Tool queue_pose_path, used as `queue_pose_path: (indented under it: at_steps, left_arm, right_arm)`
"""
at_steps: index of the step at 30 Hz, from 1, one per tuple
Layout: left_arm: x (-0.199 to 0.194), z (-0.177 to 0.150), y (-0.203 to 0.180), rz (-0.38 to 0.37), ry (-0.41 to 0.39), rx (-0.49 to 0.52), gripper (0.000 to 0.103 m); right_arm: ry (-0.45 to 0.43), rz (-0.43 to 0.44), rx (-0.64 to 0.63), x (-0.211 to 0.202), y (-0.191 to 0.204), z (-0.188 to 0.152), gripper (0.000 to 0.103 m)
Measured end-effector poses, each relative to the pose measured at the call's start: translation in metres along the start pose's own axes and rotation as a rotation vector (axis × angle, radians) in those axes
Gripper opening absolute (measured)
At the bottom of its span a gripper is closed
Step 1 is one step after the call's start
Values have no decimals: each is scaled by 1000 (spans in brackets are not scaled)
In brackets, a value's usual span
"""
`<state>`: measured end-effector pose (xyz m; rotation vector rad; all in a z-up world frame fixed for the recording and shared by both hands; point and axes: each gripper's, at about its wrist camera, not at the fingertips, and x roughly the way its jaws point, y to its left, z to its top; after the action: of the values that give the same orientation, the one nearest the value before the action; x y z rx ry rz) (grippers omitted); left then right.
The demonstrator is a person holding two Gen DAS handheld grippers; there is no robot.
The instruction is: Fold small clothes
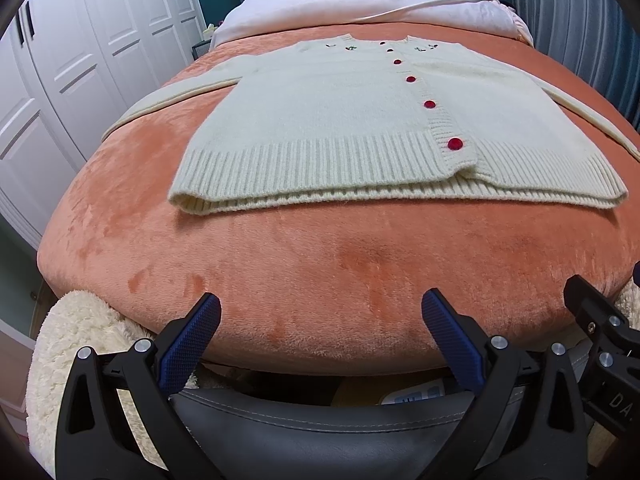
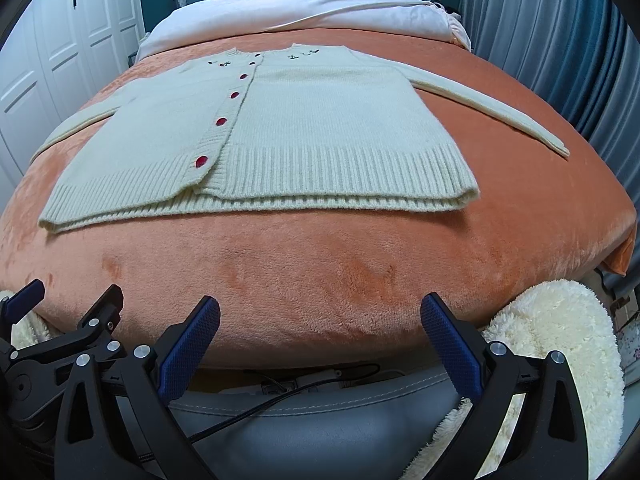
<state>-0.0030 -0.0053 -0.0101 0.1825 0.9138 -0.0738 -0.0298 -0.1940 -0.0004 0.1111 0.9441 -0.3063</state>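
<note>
From the left wrist camera, a soft cream knitted cardigan [image 1: 340, 120] lies flat on a fuzzy orange blanket [image 1: 320, 272] that covers the bed. The cardigan is buttoned shut with a row of round red buttons [image 1: 455, 143] running up its front. Its bottom edge is thick and ribbed, with bumpy lines, and both long sleeves stretch out to the sides. Beyond the cardigan's collar sits a smooth pale pink quilt [image 1: 360, 4]. The left gripper [image 1: 320, 320] hangs in front of the cardigan's ribbed edge, well apart from it, over the blanket's rim. Its two bumpy blue pads [image 1: 188, 348] are spread wide and hold nothing. A fluffy cream rug [image 1: 80, 352] sits below the blanket, to the left.

From the right wrist camera, the same cardigan [image 2: 320, 128] lies flat, its right sleeve [image 2: 488, 108] long and straight on the orange blanket [image 2: 320, 280]. The right gripper [image 2: 320, 320] also waits in front of the ribbed edge, not touching it. Its blue pads [image 2: 452, 352] stand wide apart, empty. The fluffy rug [image 2: 552, 340] shows below the blanket, to the right. Tall white cupboard doors [image 2: 60, 60] stand to the left of the cardigan.
</note>
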Motion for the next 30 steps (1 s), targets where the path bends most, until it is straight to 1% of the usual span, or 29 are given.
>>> queue_pose_path:
  at_steps: [30]
  left_arm:
    - [3,-1,-1,3,8,3,98]
  right_arm:
    - [0,0,-1,0,0,0,98]
